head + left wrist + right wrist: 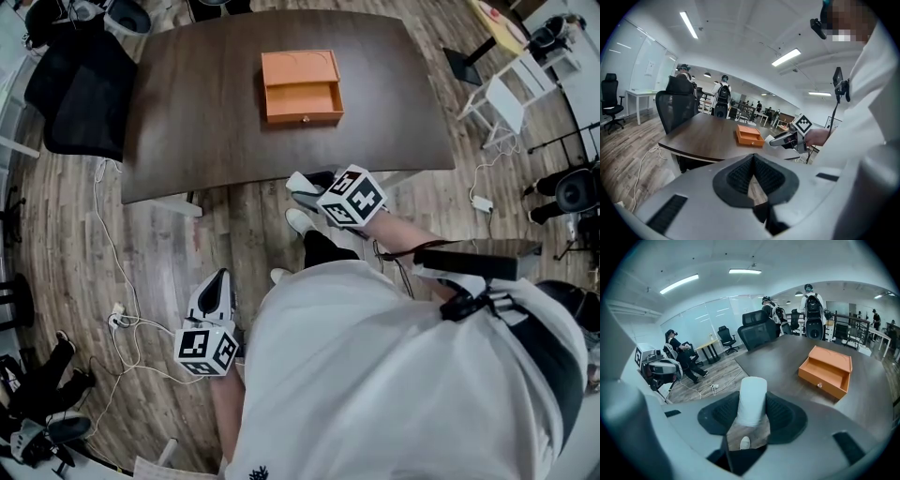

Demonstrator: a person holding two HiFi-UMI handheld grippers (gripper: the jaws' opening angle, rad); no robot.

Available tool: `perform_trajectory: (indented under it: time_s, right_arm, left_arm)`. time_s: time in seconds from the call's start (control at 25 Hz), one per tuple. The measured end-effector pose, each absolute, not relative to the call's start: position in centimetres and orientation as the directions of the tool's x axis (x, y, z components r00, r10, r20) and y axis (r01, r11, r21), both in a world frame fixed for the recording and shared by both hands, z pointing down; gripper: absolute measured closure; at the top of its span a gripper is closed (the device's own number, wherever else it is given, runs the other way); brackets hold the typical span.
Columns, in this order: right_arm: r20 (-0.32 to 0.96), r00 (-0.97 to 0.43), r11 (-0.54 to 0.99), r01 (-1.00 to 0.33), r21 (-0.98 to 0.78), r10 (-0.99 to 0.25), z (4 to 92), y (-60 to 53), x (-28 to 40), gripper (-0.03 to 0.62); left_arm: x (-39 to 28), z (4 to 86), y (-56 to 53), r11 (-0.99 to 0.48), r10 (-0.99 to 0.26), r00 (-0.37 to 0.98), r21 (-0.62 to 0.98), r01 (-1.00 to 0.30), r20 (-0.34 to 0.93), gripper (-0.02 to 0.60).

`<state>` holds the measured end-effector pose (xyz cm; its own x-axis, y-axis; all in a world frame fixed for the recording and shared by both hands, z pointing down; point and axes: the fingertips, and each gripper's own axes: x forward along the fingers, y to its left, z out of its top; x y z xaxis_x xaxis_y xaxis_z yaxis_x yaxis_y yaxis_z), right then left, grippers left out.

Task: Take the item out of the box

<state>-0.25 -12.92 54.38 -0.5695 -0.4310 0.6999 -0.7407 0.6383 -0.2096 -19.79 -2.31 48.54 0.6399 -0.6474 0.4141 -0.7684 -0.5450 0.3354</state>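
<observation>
1. Right gripper (306, 190): the jaws stand wide and clamp a white cylinder (752, 401) upright between the pads. The cylinder's upper end projects beyond the fingertips.
2. Orange box (825, 371): it rests on the counter (206, 112), ahead of the right gripper and to its right, well apart from it. The cylinder is clear of the box. The drawer (302, 99) is pulled out and opens toward the gripper, with a small round knob on its front panel.
3. Left gripper (220, 278): the jaw tips meet, with nothing between them. It hangs lower and to the left of the right gripper, over the wood floor (56, 234).
4. Surface: the counter is dark brown wood grain. The right gripper sits at its near edge.
5. Room: a black office chair (80, 84) stands beyond the left gripper at the counter's far left corner. White cables (117, 281) run across the floor just left of the left gripper. Strip lights (678, 283) run along the ceiling, and people stand at desks beyond the counter.
</observation>
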Motion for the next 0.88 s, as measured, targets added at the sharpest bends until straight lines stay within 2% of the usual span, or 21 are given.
perform_trajectory:
  time_s: [0.88]
  right_arm:
    - [0.695, -0.576, 0.649, -0.733, -0.206, -0.43, 54.3, -13.0, -0.4, 0.424]
  left_arm:
    - [-19.12, 49.06, -1.89, -0.547, -0.641, 0.645, 0.342, -0.764, 0.416, 0.571]
